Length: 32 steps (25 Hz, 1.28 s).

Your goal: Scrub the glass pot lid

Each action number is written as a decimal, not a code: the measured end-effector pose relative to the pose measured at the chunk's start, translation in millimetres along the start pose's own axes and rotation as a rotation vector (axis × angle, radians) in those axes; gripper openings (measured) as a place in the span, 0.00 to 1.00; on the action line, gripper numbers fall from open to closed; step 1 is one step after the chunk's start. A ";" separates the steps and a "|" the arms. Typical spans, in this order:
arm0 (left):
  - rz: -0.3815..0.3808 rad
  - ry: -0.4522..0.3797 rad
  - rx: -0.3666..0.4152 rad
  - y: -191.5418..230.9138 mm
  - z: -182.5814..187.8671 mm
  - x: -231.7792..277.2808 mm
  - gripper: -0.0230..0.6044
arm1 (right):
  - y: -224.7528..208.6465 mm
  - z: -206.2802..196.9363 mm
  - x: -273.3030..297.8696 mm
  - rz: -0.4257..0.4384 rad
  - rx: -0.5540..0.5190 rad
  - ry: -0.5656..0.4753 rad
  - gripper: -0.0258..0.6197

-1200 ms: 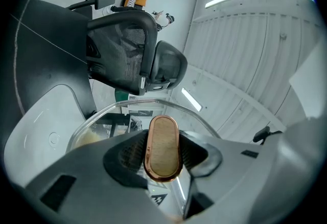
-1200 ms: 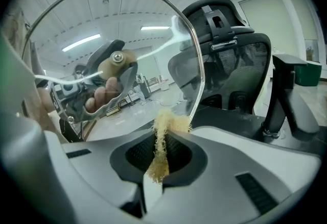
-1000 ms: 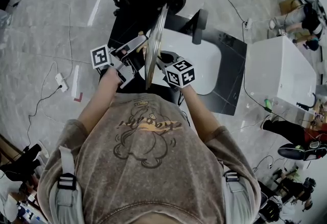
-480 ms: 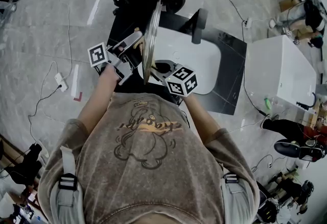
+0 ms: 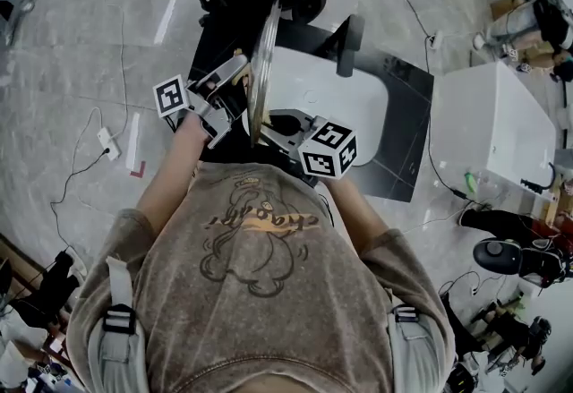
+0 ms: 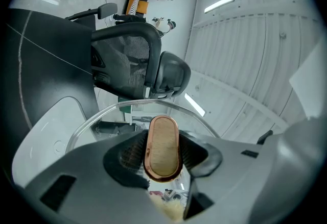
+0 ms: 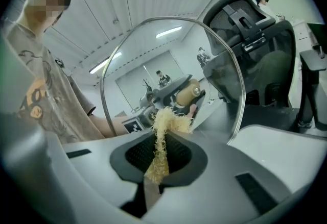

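The round glass pot lid point(image 5: 262, 60) stood edge-on at upper centre, left gripper point(image 5: 231, 76) fingers clamped on its copper-rimmed knob point(image 6: 162, 146). Right gripper point(image 7: 159, 156) fingers pinched a pale fibre scrubber point(image 7: 167, 120); firm, flat strokes were advisable.

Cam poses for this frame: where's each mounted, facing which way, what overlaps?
Head view: on the person's head, facing steeply down; shows shirt, forearms, left hand-held gripper and right hand-held gripper, glass pot lid edge-on between them.
Left gripper view: rides that gripper, looks along its jaws, shut on the lid's knob; office chair beyond.
Right gripper view: rides that gripper, faces the lid's other side; jaws shut on a yellow scrubber; shirt at left.
Shared: both gripper views see the lid, from opposite faces.
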<state>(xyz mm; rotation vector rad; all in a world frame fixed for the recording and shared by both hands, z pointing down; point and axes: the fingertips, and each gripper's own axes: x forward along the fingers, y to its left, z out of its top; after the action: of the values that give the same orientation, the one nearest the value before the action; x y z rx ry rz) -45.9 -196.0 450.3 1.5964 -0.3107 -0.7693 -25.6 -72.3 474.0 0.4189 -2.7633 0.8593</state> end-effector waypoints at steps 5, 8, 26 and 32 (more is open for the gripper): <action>-0.007 0.011 -0.009 -2.8 -2.0 1.0 0.32 | 8.0 30.5 -5.4 0.007 -0.002 -0.071 0.10; -0.014 0.016 -0.017 -3.7 -3.4 0.7 0.32 | 7.7 47.3 -5.9 -0.011 -0.025 -0.098 0.10; -0.025 0.031 -0.061 -2.8 -10.4 2.0 0.32 | -52.1 124.0 -6.6 -0.183 -0.028 -0.270 0.10; -0.026 0.038 -0.081 -1.2 -13.4 2.2 0.32 | -81.3 119.8 -1.5 -0.243 -0.001 -0.263 0.10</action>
<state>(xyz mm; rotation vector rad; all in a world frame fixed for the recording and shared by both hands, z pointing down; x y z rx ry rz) -36.0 -186.8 448.5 1.5394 -0.2290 -0.7616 -11.8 -205.6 419.1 0.9053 -2.8601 0.7916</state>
